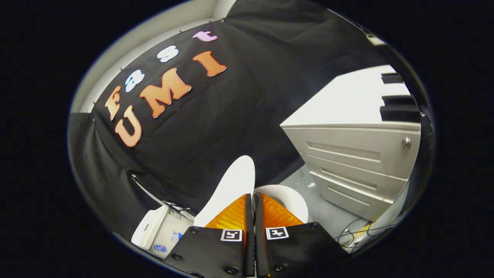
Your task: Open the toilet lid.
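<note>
- Two fingers of the hand-held gripper sit pressed together in the gripper view, with only a thin slit between them; whether anything thin is caught in that slit cannot be told.
- Just beyond the fingertips rises the white, smooth, oval plastic toilet lid, tilted up on its hinge, its edge meeting the fingertips. Beside it on the other side of the fingers lies the white round toilet seat and bowl rim, lower and flatter.
- Judged from this, the lid is already lifted most of the way. It looks light, stiff and glossy, so it could slip off a push; the free front edge is the sensible place to press or pinch, and it should be eased back, not dropped.
- Behind the lid hangs the black cloth booth wall, close enough to stop the lid's swing.
- Near the base, a white boxy plastic cistern part sits beside the lid.
- A pale grey metal drawer cabinet stands well apart across the grey floor, with loose thin cables at its foot; neither blocks the lid.
</note>
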Available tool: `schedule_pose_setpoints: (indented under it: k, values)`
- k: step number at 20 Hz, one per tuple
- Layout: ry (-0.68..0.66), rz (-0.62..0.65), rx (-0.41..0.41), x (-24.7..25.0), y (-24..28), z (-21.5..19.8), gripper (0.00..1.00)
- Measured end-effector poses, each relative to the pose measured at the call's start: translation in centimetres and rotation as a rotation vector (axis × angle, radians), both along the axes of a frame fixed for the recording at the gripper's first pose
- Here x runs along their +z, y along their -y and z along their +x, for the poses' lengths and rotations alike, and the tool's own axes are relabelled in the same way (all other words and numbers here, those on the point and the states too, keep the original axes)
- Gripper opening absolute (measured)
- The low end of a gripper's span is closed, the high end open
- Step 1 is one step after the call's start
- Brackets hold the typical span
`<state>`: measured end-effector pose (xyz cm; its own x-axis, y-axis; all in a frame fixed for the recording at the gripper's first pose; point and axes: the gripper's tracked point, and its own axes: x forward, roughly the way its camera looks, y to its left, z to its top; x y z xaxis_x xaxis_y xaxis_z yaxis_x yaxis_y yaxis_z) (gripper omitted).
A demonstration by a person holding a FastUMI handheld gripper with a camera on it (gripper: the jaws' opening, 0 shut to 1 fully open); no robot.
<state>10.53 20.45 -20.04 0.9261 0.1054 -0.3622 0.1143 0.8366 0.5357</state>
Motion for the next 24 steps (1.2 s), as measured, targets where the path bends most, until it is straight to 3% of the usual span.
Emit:
schedule_pose_setpoints:
  k: [4, 9, 13, 24]
  values:
    - [0.038, -0.049, 0.033, 4.8, -3.6, 1.0, 0.09]
    - [0.124, -0.246, 0.124, 10.6, -9.4, 1.5, 0.10]
    - [0.155, -0.300, 0.158, 12.8, -13.0, 1.8, 0.12]
    - [0.213, -0.316, 0.276, 18.9, -23.4, 1.1, 0.16]
